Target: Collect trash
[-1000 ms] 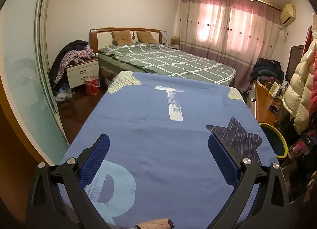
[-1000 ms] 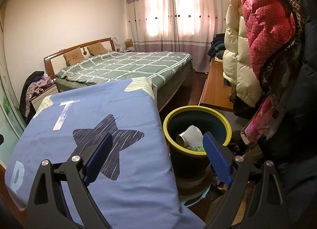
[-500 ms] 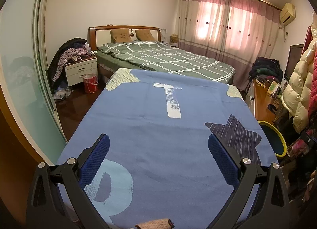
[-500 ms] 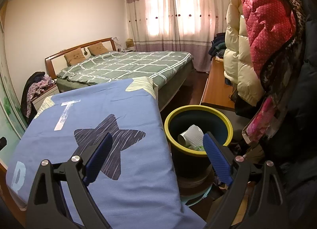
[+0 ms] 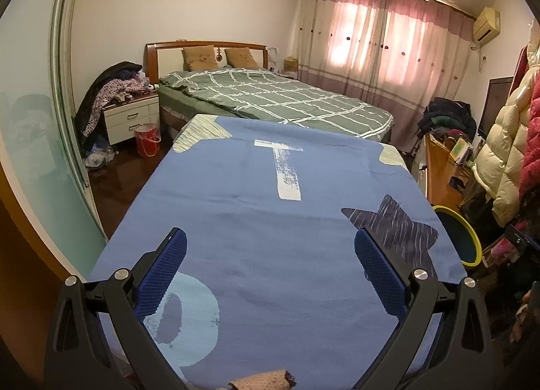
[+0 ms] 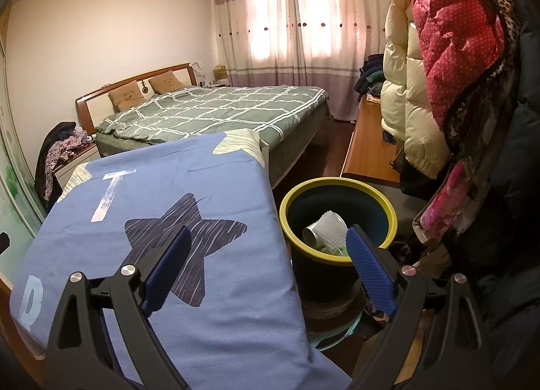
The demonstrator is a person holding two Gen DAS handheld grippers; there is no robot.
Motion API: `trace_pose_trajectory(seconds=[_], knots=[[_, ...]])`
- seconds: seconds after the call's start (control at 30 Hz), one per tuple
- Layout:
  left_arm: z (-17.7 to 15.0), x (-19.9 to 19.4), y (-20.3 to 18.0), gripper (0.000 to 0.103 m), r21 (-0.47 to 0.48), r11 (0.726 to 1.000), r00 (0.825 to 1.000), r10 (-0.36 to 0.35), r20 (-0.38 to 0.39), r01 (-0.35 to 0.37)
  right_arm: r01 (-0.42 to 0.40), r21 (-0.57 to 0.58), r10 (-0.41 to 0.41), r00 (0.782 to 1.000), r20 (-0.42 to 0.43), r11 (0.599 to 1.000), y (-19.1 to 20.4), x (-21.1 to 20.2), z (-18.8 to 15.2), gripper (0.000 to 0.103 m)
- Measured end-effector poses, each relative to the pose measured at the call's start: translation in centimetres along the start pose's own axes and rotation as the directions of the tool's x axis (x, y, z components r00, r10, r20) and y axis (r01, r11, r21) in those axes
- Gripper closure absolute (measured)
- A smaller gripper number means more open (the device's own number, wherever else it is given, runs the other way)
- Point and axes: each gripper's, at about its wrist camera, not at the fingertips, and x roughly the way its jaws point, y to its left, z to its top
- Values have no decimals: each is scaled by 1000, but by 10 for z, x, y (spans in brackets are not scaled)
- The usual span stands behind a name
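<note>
A dark bin with a yellow rim [image 6: 339,184] stands on the floor just right of the blue-covered table [image 6: 175,194]. Inside it lie a white ribbed paper cup [image 6: 325,229] and something green. My right gripper [image 6: 268,238] hangs open above the table's right edge, its right finger over the near side of the bin, nothing held. My left gripper [image 5: 270,241] is open and empty over the blue cloth [image 5: 270,221]. The bin's rim [image 5: 467,231] peeks out at the table's right side in the left wrist view. No loose trash shows on the cloth.
A bed with a green checked cover [image 5: 270,96] lies beyond the table. A white nightstand piled with clothes [image 5: 130,113] and a red bucket [image 5: 146,138] are far left. Puffy coats [image 6: 455,62] hang close on the right above a wooden desk [image 6: 366,150]. A glass sliding door [image 5: 40,154] lines the left.
Both grippers stay open and empty. The left wrist view has drifted slightly back and left, so less of the bin shows. The right wrist view has barely shifted.
</note>
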Motion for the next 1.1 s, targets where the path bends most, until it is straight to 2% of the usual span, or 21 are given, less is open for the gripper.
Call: trace_pose_trajectory(seconds=[0.5,1.0,1.1], knots=[[-2,5,-5,5,26,999,999,40,9,-40,-1,2,1,1000,-8,1000,-2,4,-2,15],[-2,9,-9,5,41,999,1000,23,-6,-23,-3,-1,3,1000,-17,1000,1,8,-4,15],[-3,11,-9,5,33,999,1000,-1,-9,1,-3,-1,3,1000,-21,1000,2,9,-5,15]])
